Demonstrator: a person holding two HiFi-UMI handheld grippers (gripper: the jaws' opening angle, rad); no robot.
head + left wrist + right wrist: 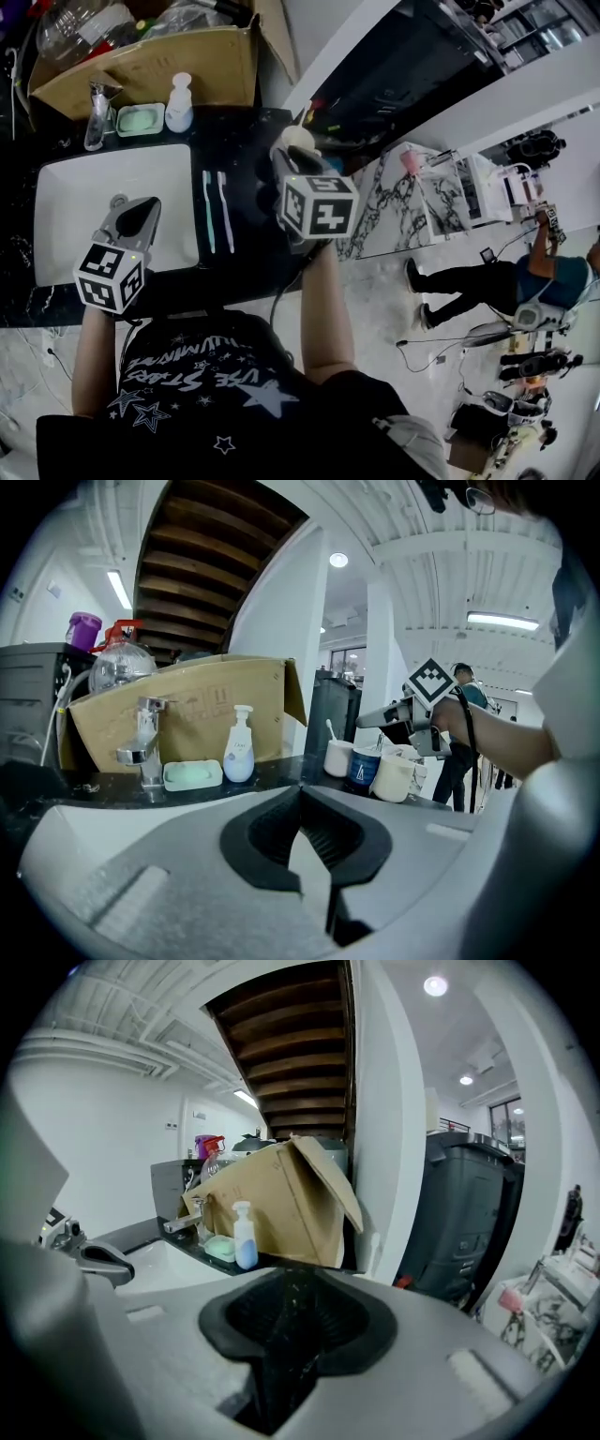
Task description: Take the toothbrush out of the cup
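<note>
Toothbrushes, two, flat on the black table (248, 234): green toothbrush (207, 212) and pink toothbrush (225, 214), side by side and parallel, just right of the white basin (66, 197). Third toothbrush (330, 731), white-handled, upright in the white cup (337, 759) towards the table's right end, as seen in the left gripper view. Blue cup (364, 769) and cream cup (394, 778) just beside that white cup, all three in a short row.

Left gripper (137, 208) over the basin, jaws a little apart, nothing between them, only the pale basin showing through the gap.

Right gripper (367, 720) in the air above the cups, touching none of them, well right of the two lying toothbrushes. Jaws partly spread and empty, with dark speckled table showing through the gap.

Behind the basin, along the back edge: faucet (97, 114), green soap dish (141, 119), then soap bottle (179, 103). Beyond those, an open cardboard box (141, 61).
</note>
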